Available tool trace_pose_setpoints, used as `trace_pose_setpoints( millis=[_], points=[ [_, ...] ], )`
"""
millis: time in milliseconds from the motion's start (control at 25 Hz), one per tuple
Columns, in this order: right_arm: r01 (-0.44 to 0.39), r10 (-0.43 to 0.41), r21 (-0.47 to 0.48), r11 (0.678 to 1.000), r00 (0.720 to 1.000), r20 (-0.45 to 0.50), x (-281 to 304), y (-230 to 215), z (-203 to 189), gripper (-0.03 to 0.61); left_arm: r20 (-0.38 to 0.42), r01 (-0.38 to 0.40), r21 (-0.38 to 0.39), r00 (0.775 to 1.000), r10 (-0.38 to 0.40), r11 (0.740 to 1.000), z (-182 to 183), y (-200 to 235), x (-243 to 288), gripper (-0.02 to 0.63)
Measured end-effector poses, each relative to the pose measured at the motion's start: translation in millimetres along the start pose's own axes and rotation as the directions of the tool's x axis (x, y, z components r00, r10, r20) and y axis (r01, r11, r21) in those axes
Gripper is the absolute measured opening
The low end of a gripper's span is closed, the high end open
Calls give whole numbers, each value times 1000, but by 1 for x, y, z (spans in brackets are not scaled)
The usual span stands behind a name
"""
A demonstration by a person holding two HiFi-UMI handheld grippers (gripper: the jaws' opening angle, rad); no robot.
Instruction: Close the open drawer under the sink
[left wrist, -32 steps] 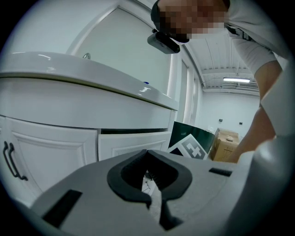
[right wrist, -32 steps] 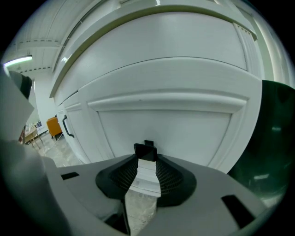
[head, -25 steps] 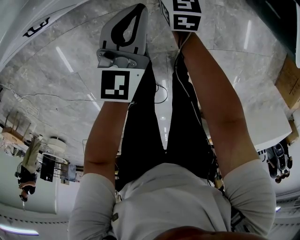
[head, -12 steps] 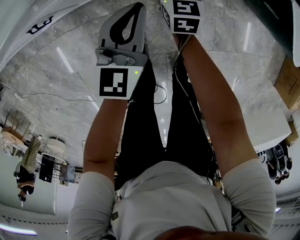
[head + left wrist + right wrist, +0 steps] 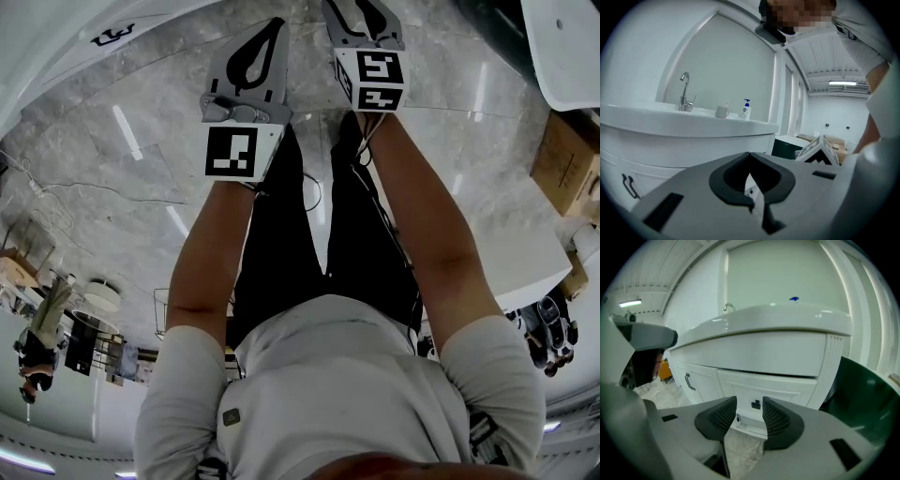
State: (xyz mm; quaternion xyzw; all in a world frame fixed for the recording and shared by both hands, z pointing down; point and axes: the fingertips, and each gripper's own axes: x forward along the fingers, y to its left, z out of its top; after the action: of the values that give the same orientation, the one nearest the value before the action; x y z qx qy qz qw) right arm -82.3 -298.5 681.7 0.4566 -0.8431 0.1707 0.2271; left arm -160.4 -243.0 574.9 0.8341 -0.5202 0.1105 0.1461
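Listing by size: white sink unit (image 5: 764, 350), with the drawer (image 5: 787, 385) under the basin apparently flush with its front, so closing looks done and nothing seems left. Right gripper (image 5: 749, 409): jaws wide, empty, facing the drawer. Left gripper (image 5: 750, 155): jaws together, empty.

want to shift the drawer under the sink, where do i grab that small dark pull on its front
Probably the small dark pull itself, pinched by its left and right sides, coming straight at the drawer front. It looks like the only part standing proud of that flat white face, and the open right gripper faces it squarely.
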Motion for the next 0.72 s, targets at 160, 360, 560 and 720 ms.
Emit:
trace_pose_setpoints(
  millis=[160, 360, 560, 720],
  points=[
    [-45, 47, -41, 998, 998, 39, -60, 14, 39, 174, 17, -10, -42, 1000, 10, 999, 37, -17, -26, 9],
    [-88, 96, -80, 993, 991, 97, -142, 24, 96, 118, 64, -3, -29, 998, 5, 1000, 100, -43, -64, 9],
    [-133, 158, -148, 980, 973, 166, -213, 34, 159, 85, 118, 11, 42, 993, -16, 999, 169, -68, -99, 9],
    [-181, 227, -207, 961, 948, 223, -266, 45, 210, 62, 165, 5, 55, 986, -14, 998, 220, -89, -128, 9]
  ],
)
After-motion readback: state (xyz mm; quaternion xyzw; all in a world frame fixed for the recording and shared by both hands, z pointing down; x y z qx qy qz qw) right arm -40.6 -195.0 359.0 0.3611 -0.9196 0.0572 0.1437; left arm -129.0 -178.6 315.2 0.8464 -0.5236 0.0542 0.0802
